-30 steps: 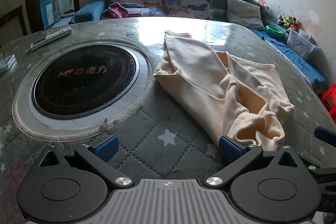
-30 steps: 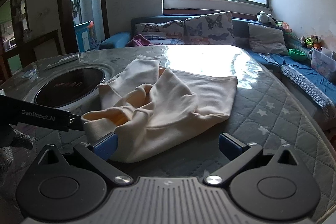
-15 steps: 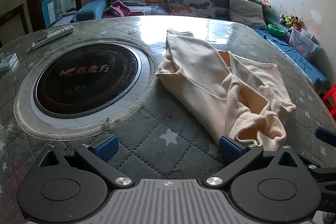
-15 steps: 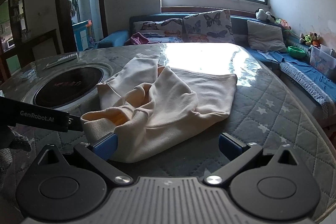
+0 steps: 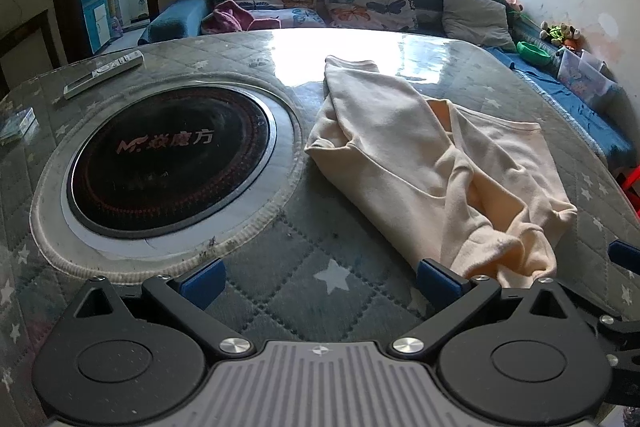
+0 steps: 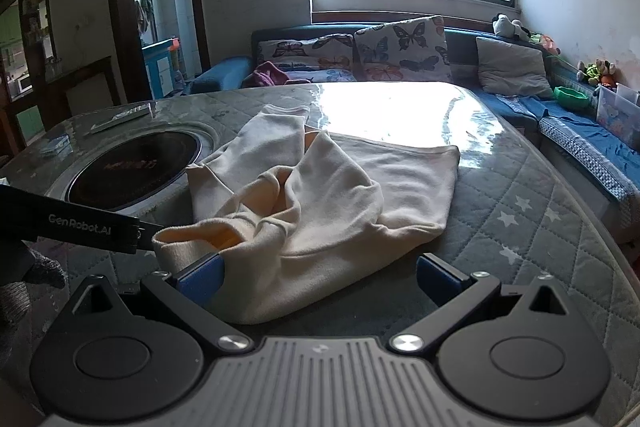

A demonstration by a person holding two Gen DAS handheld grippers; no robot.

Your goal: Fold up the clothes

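Hovering wide-open, both grippers' fingers [image 5: 202, 281] [image 6: 440, 273] flank the cream garment [image 6: 320, 195]; a shallow pinch risks grabbing one layer only.

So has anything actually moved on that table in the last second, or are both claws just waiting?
Almost nothing moved. Both views creep slightly nearer the cream garment, suggesting the claws drifted a touch. Nothing was grabbed or released: the left claw and right claw stay open, and the garment stays crumpled beside the round cooktop.
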